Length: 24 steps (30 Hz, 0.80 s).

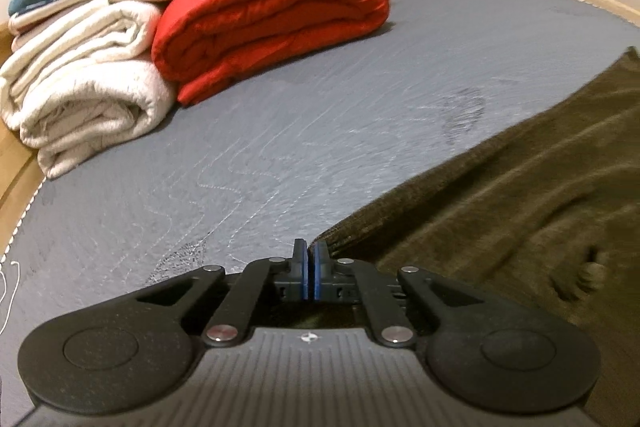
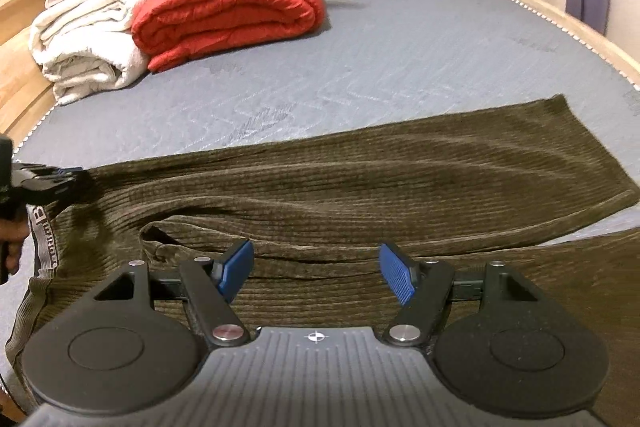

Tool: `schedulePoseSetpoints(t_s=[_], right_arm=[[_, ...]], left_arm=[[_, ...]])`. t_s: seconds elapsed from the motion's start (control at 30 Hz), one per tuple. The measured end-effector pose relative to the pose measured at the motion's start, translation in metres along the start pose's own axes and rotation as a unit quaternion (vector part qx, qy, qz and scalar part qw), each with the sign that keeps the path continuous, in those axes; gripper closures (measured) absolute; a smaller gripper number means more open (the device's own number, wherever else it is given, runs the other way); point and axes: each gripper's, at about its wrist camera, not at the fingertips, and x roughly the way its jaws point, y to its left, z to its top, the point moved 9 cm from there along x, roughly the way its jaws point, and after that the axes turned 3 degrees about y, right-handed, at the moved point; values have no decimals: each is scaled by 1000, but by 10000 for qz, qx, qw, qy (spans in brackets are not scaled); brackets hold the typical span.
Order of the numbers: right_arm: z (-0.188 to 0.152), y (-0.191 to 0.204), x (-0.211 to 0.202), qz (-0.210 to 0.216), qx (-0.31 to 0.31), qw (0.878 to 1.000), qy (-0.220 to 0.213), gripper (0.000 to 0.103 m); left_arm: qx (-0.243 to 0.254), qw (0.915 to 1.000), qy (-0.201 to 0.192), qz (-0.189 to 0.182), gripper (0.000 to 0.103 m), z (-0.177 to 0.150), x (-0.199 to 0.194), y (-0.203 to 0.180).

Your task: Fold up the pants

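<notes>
Olive corduroy pants (image 2: 360, 179) lie spread across the grey mattress (image 2: 360, 59) of a bed, one leg folded lengthwise over the other, with the waistband (image 2: 42, 239) at the left edge of the right wrist view and the hems (image 2: 592, 155) toward the right. The left claw (image 1: 310, 259) has its blue pads pressed together at the corner of the pants by the waistband; a thin edge of fabric appears to be pinched between them, though the closed pads hide the contact itself. Holding this corner gives a lifting point for carrying the waist end over toward the hems. The right claw (image 2: 316, 271) hovers above the mid-thigh region with its pads well apart, clamped on nothing; this placement suggests it is positioned either to take the near waist edge or to pin the cloth along the intended crease. The crosswise fold appears not yet made. At the far side of the mattress, a red quilt (image 2: 228, 11) and a cream blanket (image 2: 84, 39) sit stacked, well apart from the pants, leaving bare mattress around the garment.
</notes>
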Motion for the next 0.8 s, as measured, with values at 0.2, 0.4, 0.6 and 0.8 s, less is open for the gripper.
schedulePoseSetpoints(t_s=[0.2,0.4,0.6,0.8], right_arm=[[1,7,-27,-96,121,9997,-179,31],[31,-8,-76,-171,714,9931,-910,31],[39,-71,-89,-453,1518,9824,-988,31],[22,-132,-70,-843,2089,9679,-1113,32]], left_arm=[[303,9975,-472,-439,102,-12,-75,-26],[1399,9799,-815,-1168,102,-69,-161,-72],[2549,9403,-128,-2252,103,-165,-178,-117],[1825,9582,-441,-2157,86,-149,-177,-102]])
